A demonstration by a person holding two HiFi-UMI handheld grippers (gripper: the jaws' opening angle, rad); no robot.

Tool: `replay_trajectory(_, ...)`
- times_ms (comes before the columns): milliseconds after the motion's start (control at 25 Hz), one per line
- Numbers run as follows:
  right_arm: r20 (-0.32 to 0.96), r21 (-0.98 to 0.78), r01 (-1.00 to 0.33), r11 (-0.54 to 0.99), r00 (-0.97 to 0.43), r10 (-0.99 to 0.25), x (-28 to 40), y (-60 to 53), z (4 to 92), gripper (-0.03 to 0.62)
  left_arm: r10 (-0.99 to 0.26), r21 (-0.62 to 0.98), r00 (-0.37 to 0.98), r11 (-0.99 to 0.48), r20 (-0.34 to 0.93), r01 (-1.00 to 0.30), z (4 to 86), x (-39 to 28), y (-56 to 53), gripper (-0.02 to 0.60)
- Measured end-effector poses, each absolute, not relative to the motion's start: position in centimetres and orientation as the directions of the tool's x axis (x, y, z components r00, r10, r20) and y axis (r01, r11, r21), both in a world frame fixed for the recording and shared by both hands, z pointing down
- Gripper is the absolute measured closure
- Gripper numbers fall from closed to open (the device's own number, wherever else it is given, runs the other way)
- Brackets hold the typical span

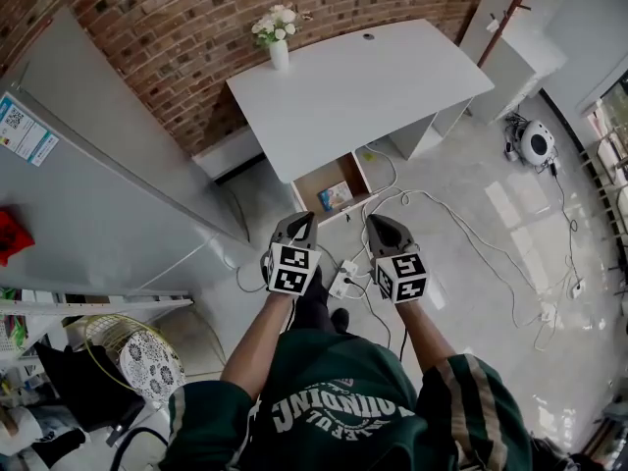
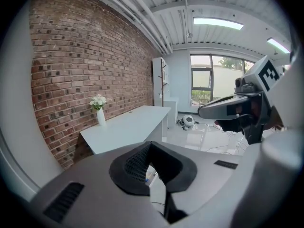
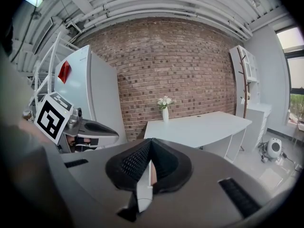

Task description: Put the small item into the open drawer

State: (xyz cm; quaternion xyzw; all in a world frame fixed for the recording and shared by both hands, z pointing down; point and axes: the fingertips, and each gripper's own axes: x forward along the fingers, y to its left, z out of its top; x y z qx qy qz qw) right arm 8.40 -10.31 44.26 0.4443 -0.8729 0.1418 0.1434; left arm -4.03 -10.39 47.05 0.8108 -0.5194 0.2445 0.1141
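Claws are both closed and empty. The left claw [image 1: 303, 218] and the right claw [image 1: 379, 222] are held side by side in front of the person, a little apart, both pointing towards the desk [image 1: 363, 86]. In the left gripper view the left claw [image 2: 151, 145] has its black tips pressed together with nothing between them. In the right gripper view the right claw [image 3: 151, 141] is shut the same way.

The white desk stands against a brick wall [image 1: 186, 27]. A white vase [image 1: 280, 55] of pale flowers [image 1: 275, 23] sits at its back left corner. Under the desk's front edge the drawer [image 1: 316, 183] is pulled out, showing its wooden bottom. The small item [image 1: 336, 196], a flat thing with blue on it, lies inside the drawer towards its right side, well apart from both claws.

On the glossy floor, white cables [image 1: 471, 234] trail from below the desk to the right. A white power strip [image 1: 345, 279] lies between the two grippers. A round white device [image 1: 537, 143] sits on the floor at far right. A tall grey cabinet [image 1: 88, 184] stands at the left.
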Motion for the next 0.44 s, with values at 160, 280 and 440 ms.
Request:
replay_trajectory(160,0.373,-0.117,-0.815,0.568,-0.566,-0.735,8.46,-10.18,44.07,0.569,-0.787,-0.071,0.339,-0.434,0.516,-0.898,46.93,-3.91,-10.26,0.566)
replay_trajectory(280,0.375,-0.115,-0.814,0.570,-0.567,-0.734,8.51,-10.23,43.96,0.569,-0.783,-0.069,0.340,-0.436,0.521,-0.897,47.00,-3.81,-10.26,0.566)
replay_trajectory(440,0.378,-0.121,-0.811,0.573,-0.571,-0.729,8.36,-10.07,44.27,0.569,-0.780,-0.065,0.339,-0.434,0.527,-0.899,47.43,-3.95,-9.98,0.566)
